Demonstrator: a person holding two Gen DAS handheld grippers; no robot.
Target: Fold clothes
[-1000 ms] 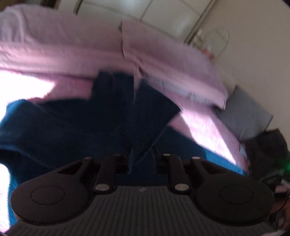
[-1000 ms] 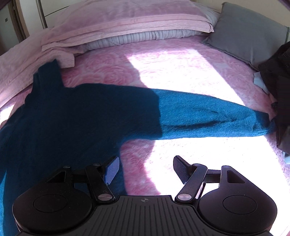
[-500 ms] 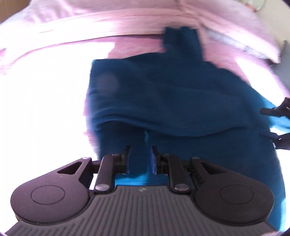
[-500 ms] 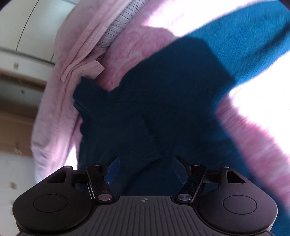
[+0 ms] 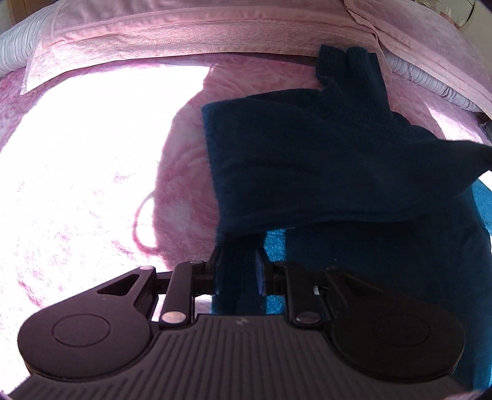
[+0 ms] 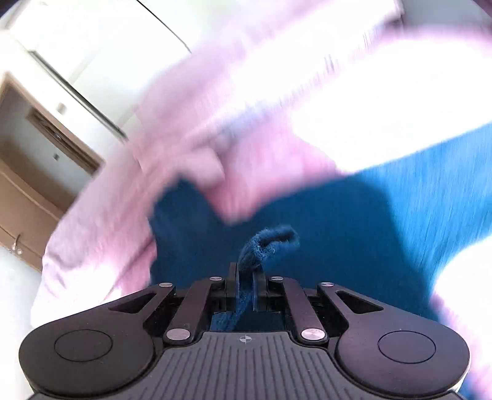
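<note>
A dark blue knitted sweater (image 5: 323, 160) lies spread on the pink bedspread (image 5: 92, 172), its collar (image 5: 347, 64) pointing toward the pillows. My left gripper (image 5: 236, 270) is shut on a fold of the sweater's near edge, and the cloth hangs from it in a lifted flap. In the blurred right wrist view the same sweater (image 6: 338, 221) fills the middle. My right gripper (image 6: 246, 286) is shut on a pinched ridge of the knit, which bunches up just past the fingertips.
Pink pillows (image 5: 184, 27) run along the head of the bed, with a striped white one (image 5: 430, 80) beneath at the right. A white wardrobe (image 6: 92, 46) and a brown wooden door (image 6: 27, 190) stand beyond the bed. Strong sunlight washes out much of the bedspread.
My right gripper swung from the open bedspread onto the sweater and closed on a fold of it. My left gripper kept its hold and tipped downward over the sweater's body.
</note>
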